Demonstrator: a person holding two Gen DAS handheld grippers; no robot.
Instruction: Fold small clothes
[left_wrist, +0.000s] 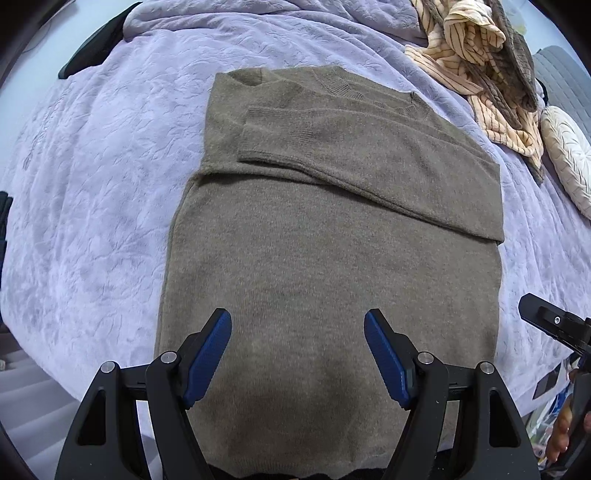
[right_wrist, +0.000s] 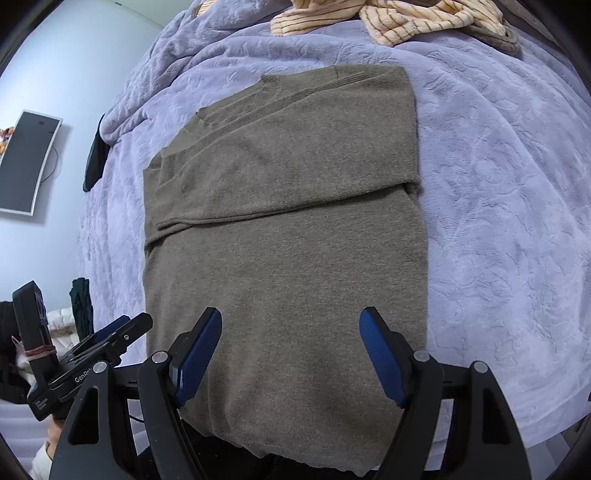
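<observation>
Lying below hand-held gripper (left_wrist: 297, 354): sweater (left_wrist: 332, 229)

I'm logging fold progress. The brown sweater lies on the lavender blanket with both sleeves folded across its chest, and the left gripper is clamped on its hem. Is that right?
Not quite. The left gripper is open, with nothing between its pads, hovering above the sweater; the left wrist view shows it. The sweater does lie on the blanket with its sleeves folded across.

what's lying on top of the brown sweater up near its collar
A sleeve of the brown sweater itself is folded across the chest, its cuff ending short of the far side. What lies beneath that sleeve, and the other sleeve, is covered.
</observation>
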